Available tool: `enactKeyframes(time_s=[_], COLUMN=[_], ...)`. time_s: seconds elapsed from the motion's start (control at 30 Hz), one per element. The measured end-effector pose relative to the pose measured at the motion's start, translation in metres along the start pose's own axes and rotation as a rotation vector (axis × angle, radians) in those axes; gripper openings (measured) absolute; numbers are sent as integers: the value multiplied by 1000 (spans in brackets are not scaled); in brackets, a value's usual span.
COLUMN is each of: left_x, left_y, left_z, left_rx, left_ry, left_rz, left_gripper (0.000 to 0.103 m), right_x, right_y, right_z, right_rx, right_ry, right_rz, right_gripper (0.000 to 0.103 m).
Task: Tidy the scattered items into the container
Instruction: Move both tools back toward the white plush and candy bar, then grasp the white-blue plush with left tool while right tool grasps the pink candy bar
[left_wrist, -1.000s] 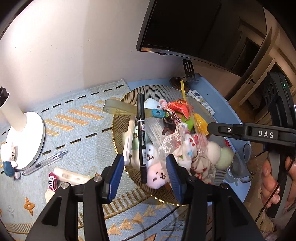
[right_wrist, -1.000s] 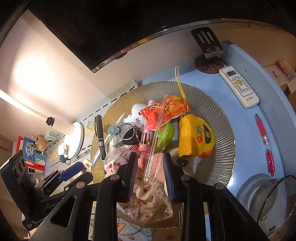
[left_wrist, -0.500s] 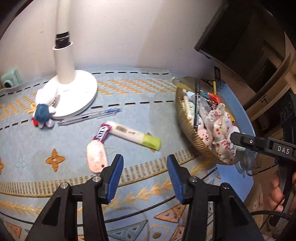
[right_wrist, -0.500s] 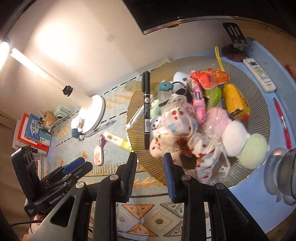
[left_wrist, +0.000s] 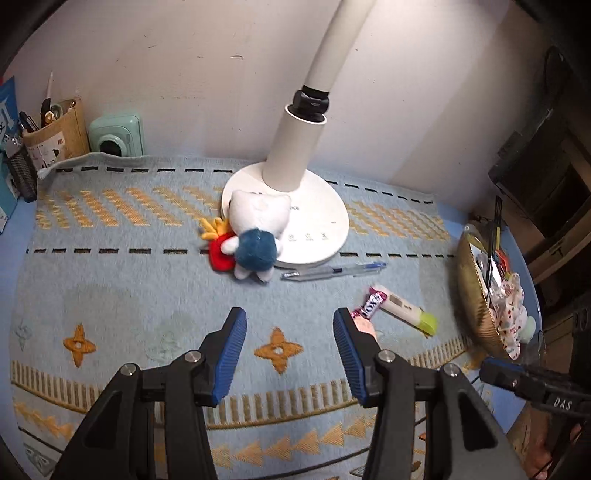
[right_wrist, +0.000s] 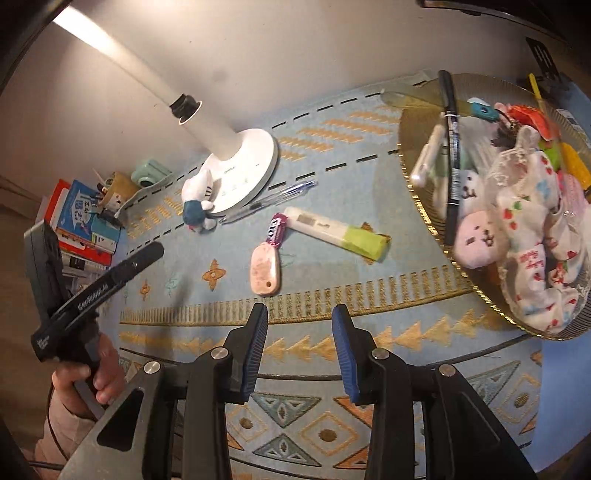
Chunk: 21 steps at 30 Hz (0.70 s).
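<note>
Gold-rimmed and already heaped, the basket (right_wrist: 421, 199) sits at the right of the table's patterned mat (right_wrist: 332, 177), a black marker (right_wrist: 451, 147) lying across its rim. Both grippers hang empty over the mat's near edge, the left gripper (left_wrist: 290, 354) and right gripper (right_wrist: 299, 354) each with jaws spread wide. Scattered items wait between them and the lamp base (right_wrist: 243, 170): a pink oval case (right_wrist: 264, 269), a candy bar (right_wrist: 276, 229), a green-capped white tube (right_wrist: 336, 232), a clear pen (right_wrist: 269, 201) and a plush toy (left_wrist: 255, 236) leaning on the lamp base. Likely hazards: the thin pen may roll from a pinch, and another load could tip the marker or fabric out of the crowded basket.
</note>
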<state>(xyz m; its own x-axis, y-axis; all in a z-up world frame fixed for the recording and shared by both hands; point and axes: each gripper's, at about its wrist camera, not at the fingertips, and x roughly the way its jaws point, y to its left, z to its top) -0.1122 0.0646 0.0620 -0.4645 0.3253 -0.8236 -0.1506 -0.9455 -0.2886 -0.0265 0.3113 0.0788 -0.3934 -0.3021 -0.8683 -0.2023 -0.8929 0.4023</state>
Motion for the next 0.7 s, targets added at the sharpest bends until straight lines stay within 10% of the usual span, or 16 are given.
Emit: enactKeyframes(time_s=[0.7], left_x=[83], left_y=[23], left_z=[54], left_rx=[75], left_ry=[37], left_rz=[-16], left_gripper=[47], right_x=[112], right_y=[27], right_z=[49], right_rx=[74], right_ry=[92], right_rz=[-15], right_gripper=[47])
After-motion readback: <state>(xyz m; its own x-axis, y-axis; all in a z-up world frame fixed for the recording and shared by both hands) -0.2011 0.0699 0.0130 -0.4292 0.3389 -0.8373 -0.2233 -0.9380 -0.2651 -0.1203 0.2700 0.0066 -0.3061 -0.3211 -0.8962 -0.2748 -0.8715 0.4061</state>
